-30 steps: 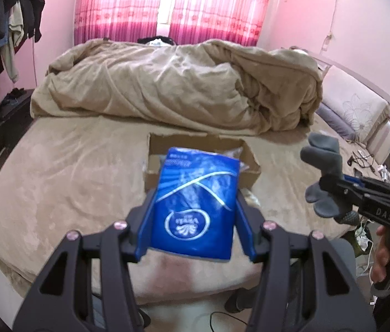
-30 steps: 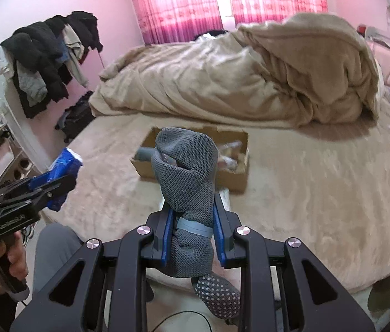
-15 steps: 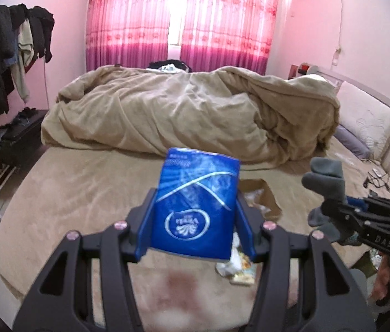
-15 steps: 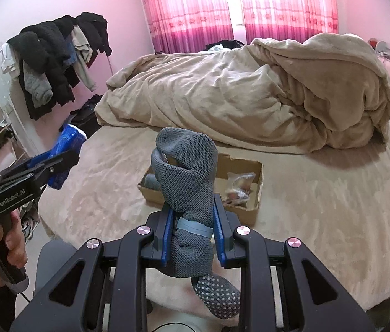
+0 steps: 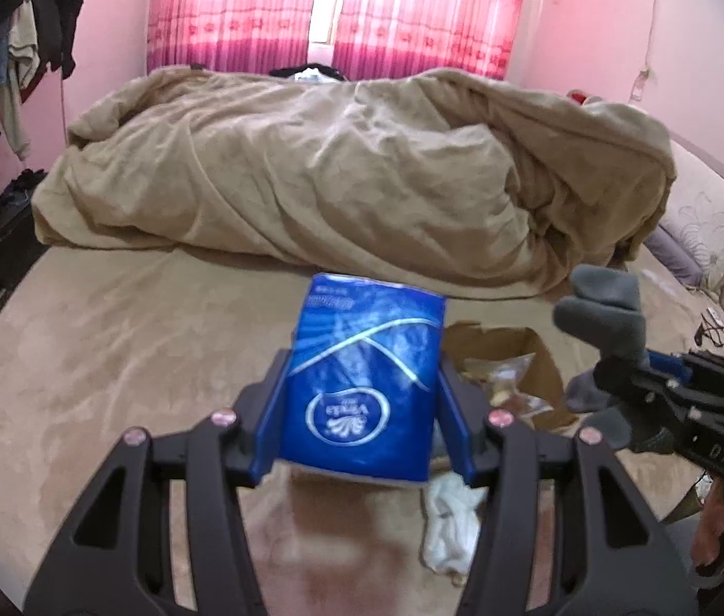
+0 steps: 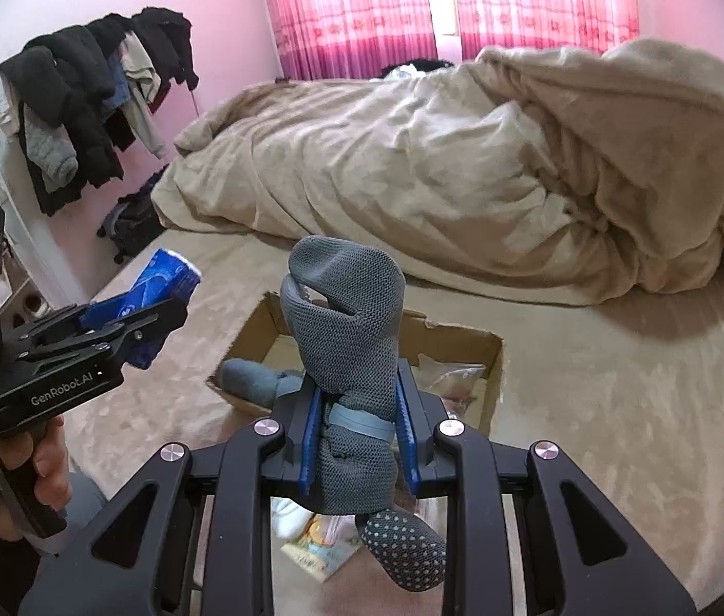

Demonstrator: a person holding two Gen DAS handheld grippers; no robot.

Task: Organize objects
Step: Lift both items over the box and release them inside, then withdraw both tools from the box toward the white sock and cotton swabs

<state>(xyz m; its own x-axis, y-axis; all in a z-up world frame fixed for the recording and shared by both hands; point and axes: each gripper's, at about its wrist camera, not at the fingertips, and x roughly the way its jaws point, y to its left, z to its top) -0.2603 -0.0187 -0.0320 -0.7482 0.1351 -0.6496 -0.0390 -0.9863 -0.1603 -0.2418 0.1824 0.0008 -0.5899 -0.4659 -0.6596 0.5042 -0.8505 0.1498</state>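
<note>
My left gripper is shut on a blue tissue pack with a white oval logo, held above the tan bed sheet. In the right wrist view the same tissue pack sticks out of the left gripper at the left. My right gripper is shut on a rolled grey sock, whose dotted toe hangs below. The grey sock also shows at the right of the left wrist view. An open cardboard box lies on the bed just beyond both grippers, with a blue-grey sock and clear packets inside.
A bunched tan duvet fills the far half of the bed. A white cloth and a small printed packet lie on the sheet near the grippers. Clothes hang on a rack at the left wall. Pink curtains cover the window.
Both grippers have moved forward over the bed toward the box, which now lies closer and lower in view. Each still holds its object.
</note>
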